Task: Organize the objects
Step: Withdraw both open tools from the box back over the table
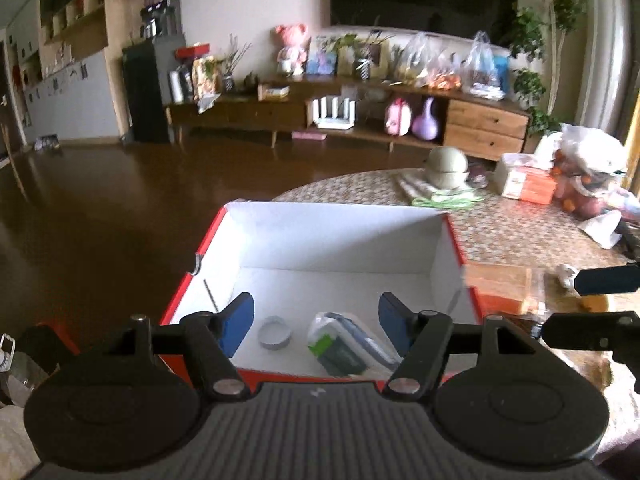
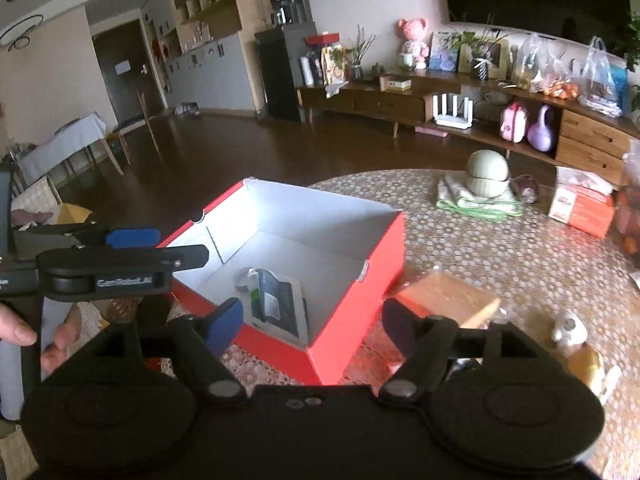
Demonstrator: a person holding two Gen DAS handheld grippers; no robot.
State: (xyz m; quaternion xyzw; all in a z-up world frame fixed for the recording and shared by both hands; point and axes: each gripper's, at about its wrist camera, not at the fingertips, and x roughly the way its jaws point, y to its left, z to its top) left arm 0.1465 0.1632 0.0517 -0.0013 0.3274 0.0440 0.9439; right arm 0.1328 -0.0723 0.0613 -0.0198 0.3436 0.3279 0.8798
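An open red box point(image 1: 456, 240) with a white inside stands on the round table point(image 1: 520, 232), near its left edge. In it lie a small grey round tin point(image 1: 275, 332) and a clear-wrapped packet point(image 1: 344, 350) with green and dark contents. My left gripper point(image 1: 316, 326) hovers over the box's near edge, open, with nothing between its blue pads. My right gripper point(image 2: 312, 326) is open too, over the box's near right corner point(image 2: 320, 360), and holds nothing. The packet point(image 2: 276, 304) also shows in the right wrist view. The left gripper point(image 2: 160, 246) shows there at the left, the right gripper point(image 1: 592, 304) at the left wrist view's right edge.
A flat orange block point(image 2: 444, 300) lies right of the box, with a small white figure point(image 2: 568, 328) and a yellow thing point(image 2: 588, 364) beyond. Farther back are a green lidded pot point(image 2: 488, 176) on folded cloths and an orange carton point(image 2: 584, 208). A person's hand point(image 2: 20, 332) is at left.
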